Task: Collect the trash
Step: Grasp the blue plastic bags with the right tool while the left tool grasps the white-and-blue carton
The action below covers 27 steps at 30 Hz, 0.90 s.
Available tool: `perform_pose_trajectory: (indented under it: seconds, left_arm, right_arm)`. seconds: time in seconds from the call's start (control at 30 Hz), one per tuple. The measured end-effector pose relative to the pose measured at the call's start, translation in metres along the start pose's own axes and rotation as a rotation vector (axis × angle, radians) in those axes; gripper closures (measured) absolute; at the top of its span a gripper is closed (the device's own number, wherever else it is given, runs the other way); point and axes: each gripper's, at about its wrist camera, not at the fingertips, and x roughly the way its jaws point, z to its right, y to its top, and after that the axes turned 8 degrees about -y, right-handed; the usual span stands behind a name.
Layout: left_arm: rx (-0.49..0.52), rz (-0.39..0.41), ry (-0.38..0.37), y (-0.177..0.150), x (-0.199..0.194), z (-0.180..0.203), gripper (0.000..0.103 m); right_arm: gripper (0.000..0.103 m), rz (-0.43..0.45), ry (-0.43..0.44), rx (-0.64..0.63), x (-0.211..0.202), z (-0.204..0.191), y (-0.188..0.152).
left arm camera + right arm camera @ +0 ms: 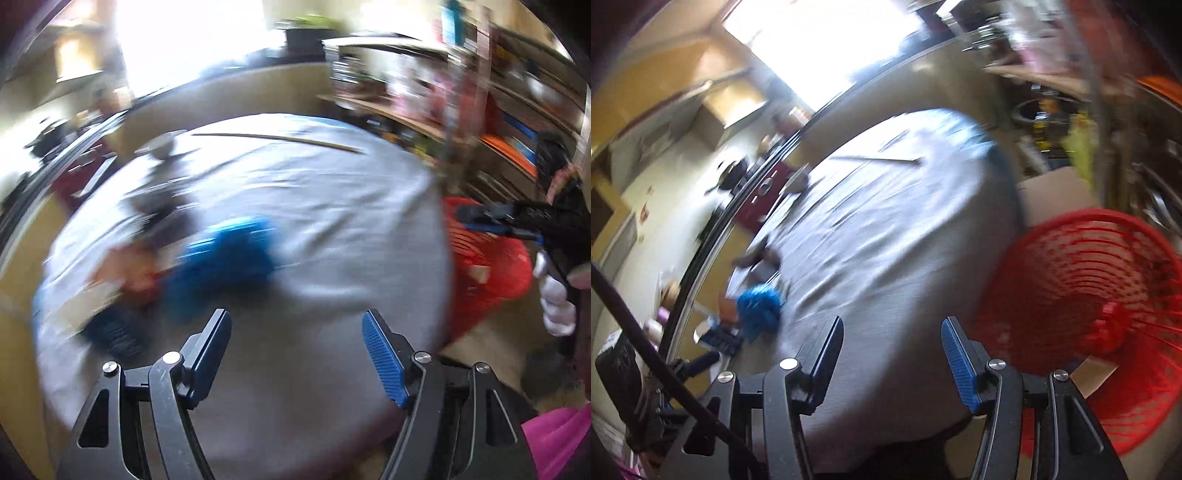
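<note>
Both views are motion-blurred. A bed with a grey sheet (pixel 314 206) fills the left wrist view; on its left part lie a crumpled blue piece of trash (pixel 221 258), an orange scrap (pixel 125 269) and a dark item (pixel 114 332). My left gripper (pixel 297 350) is open and empty above the sheet's near part. My right gripper (pixel 892 354) is open and empty over the bed's edge (pixel 886 240); it also shows in the left wrist view (pixel 476 216). A red slatted basket (pixel 1089 295) stands beside the bed at the right, also in the left wrist view (pixel 480 266). The blue trash (pixel 759 306) lies far left.
A thin wooden stick (pixel 277 138) lies across the far part of the bed. Cluttered shelves (pixel 498 110) stand at the right behind the basket. A bright window (pixel 820 44) is at the back. A cardboard box (pixel 1060 195) sits behind the basket.
</note>
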Motion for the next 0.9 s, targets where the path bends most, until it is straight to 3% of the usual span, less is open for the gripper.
perform_pose_trajectory:
  seconds: [0.17,0.33,0.6,0.9]
  left_arm:
    - [-0.184,0.053,0.163,-0.020,-0.032,-0.090,0.025]
    - [-0.296,0.091,0.239,-0.031,-0.043,-0.144,0.024]
    - [-0.256,0.130,0.218,-0.031,-0.041,-0.156,0.024]
    - [-0.201,0.152,0.144,-0.023,-0.036,-0.166,0.018]
  right_arm:
    - [0.044,-0.060,0.054,-0.118,0.031,-0.063,0.000]
    - [0.044,-0.089,0.106,-0.212,0.054,-0.121,0.002]
    - [0.044,-0.131,0.132,-0.289,0.088,-0.179,0.009]
    - [0.044,-0.178,0.131,-0.285,0.125,-0.205,0.016]
